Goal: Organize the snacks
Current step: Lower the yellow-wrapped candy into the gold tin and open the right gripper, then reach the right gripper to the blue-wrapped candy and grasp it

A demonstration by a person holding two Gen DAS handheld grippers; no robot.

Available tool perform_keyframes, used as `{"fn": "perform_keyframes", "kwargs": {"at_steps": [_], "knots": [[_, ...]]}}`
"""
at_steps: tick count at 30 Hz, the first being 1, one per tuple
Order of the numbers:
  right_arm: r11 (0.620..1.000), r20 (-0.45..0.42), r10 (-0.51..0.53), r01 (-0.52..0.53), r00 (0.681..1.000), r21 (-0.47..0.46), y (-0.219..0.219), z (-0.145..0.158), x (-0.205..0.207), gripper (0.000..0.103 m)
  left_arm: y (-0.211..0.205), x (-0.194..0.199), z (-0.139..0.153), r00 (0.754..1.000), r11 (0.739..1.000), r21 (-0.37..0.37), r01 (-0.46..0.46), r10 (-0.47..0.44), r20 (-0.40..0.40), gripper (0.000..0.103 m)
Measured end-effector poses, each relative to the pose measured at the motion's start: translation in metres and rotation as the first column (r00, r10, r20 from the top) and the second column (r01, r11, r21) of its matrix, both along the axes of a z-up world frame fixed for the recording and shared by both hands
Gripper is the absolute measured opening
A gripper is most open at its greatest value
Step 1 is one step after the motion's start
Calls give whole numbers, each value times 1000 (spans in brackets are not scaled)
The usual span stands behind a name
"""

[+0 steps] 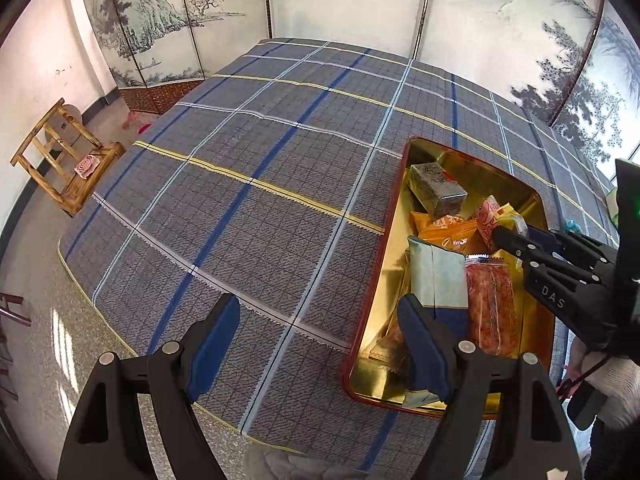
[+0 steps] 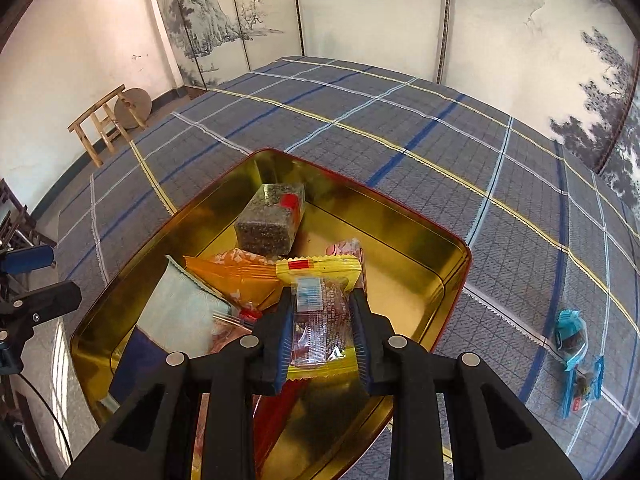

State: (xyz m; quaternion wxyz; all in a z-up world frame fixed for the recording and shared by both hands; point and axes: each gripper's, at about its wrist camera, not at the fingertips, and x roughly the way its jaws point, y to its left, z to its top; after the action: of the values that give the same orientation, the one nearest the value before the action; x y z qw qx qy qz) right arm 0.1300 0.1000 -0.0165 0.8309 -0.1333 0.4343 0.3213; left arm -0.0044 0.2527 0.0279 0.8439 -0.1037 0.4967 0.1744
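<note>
A gold tin (image 1: pixel 424 152) (image 2: pixel 400 220) with a red rim sits on the plaid cloth and holds several wrapped snacks: a dark seeded block (image 1: pixel 438 194) (image 2: pixel 268 220), orange packets (image 1: pixel 444 228) (image 2: pixel 236 276), a pale green and blue packet (image 1: pixel 438 276) (image 2: pixel 176 312) and a clear red packet (image 1: pixel 490 304). My right gripper (image 2: pixel 322 320) (image 1: pixel 508 236) is shut on a yellow-edged clear snack packet (image 2: pixel 320 316) and holds it over the tin. My left gripper (image 1: pixel 316 344) is open and empty at the tin's near left edge.
Two blue-wrapped snacks (image 2: pixel 570 336) (image 2: pixel 584 388) lie on the cloth right of the tin. A wooden stool (image 1: pixel 66 160) (image 2: pixel 106 120) stands on the floor at the left. Painted folding screens (image 1: pixel 160 20) stand behind the table.
</note>
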Motion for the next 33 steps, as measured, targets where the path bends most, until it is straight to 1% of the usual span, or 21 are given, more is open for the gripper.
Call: {"fn": "perform_keyframes", "kwargs": {"at_steps": [8,11,13,18,21,24,28,31,33], "knots": [[1000,-5,-17,17,1000,13,-1,0,2,31,0,-2,-2,1000,1000,-4,-4,4,-5,78],[1000,0,-21,21,1000,20,-2,3,1,37,0,-3,-1,1000,1000,-4,-5,5,-4,78],[999,0,-24,24,1000,34,-4,7,0,41,0,-3,-1,1000,1000,-6,-5,5,-1,78],[996,15,-53,52,998,78,-20,25,-4,45,-2,-3,-1,1000,1000,-6,-2,2,2,78],[992,27,-81,78,996,98,-34,36,-6,45,-4,-2,0,1000,1000,-11,4,-4,9,78],[986,32,-133,129,991,110,-56,45,-3,46,-7,-2,1,1000,1000,-11,13,-13,16,78],[966,20,-244,241,970,92,-96,48,7,47,-7,-1,2,1000,1000,-20,16,-15,24,78],[937,-11,-343,343,939,65,-129,44,18,47,-9,1,0,999,999,-28,23,-22,27,78],[908,-32,-415,416,909,39,-151,39,25,47,-10,3,-1,999,999,-30,30,-29,26,78]]}}
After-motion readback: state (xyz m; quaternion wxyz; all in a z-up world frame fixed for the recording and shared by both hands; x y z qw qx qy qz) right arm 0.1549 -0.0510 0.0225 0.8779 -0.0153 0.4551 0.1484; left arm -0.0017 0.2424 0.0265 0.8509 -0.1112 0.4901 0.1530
